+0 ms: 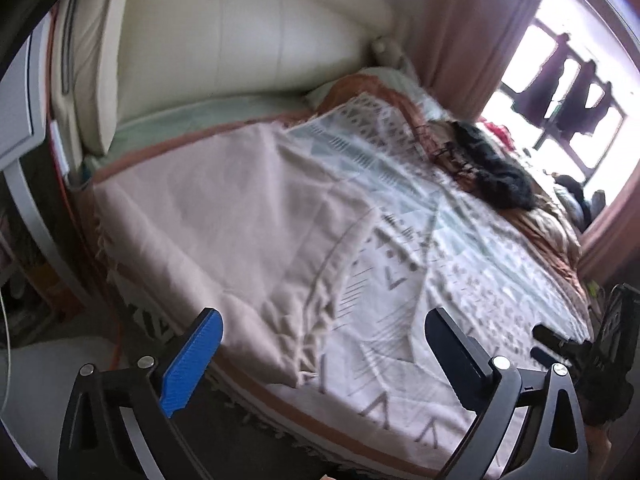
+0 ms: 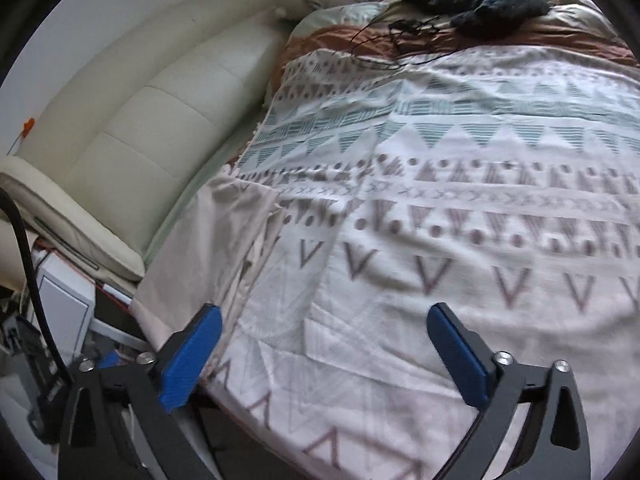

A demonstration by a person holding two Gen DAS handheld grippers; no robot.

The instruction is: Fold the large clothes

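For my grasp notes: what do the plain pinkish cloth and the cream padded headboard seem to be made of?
Plain pinkish cloth: probably thin woven cotton, matte; it creases softly and its edge is fringed. Cream padded headboard: likely leather or imitation leather, with a smooth, slightly shiny surface and stitched panels.

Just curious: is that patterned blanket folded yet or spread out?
Spread out: the patterned blanket lies flat across the bed, only its left edge turned back.
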